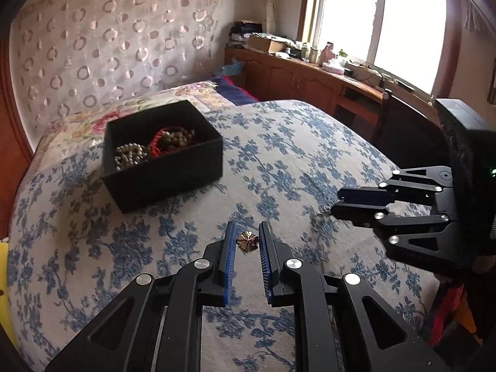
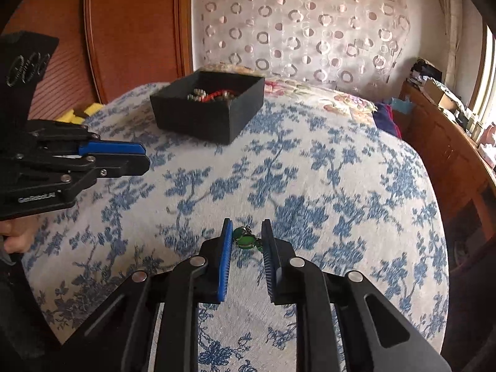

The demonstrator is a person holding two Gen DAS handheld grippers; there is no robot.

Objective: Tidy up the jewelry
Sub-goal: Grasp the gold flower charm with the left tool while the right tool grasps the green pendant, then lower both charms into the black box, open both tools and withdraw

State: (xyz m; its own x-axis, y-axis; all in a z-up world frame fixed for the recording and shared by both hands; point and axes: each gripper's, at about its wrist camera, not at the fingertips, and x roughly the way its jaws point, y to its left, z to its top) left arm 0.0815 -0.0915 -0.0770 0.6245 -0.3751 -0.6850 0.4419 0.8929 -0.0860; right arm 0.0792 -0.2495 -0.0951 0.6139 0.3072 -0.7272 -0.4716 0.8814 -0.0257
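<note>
Bedspread (image 2: 341,155); green jewelry (image 2: 246,240) right-view only

Both wrist fisheyes look steeply down, close over the blue-flowered white bedspread (image 1: 279,142), sharing the open black rectangular box (image 1: 161,167) in their upper frames, each catching the other gripper at its edge.
</note>
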